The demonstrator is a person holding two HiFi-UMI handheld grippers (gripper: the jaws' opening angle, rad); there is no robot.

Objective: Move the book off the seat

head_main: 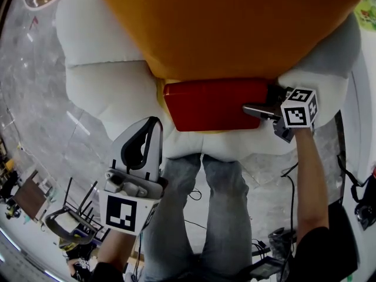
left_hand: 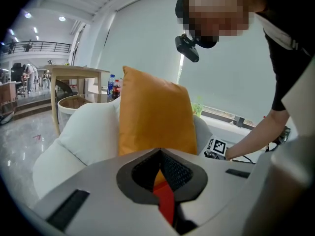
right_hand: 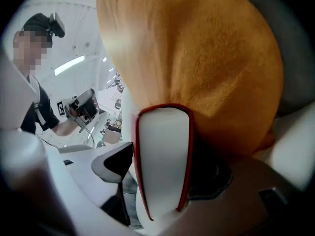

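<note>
White plush seat [head_main: 106, 87] carries an orange cushion [head_main: 235, 22] at its far side, and the red book [head_main: 211, 104] lies flat at the near edge, against the cushion. Right gripper [head_main: 269, 103] stands wide, its 2 jaws straddling the book's right end without pinching it. Left gripper [head_main: 145, 135] hangs closed and empty near the book's left end. Likely a stiff hardback, light enough for 1 gripper; the smooth cover may slip, so bite deep across both covers
</note>
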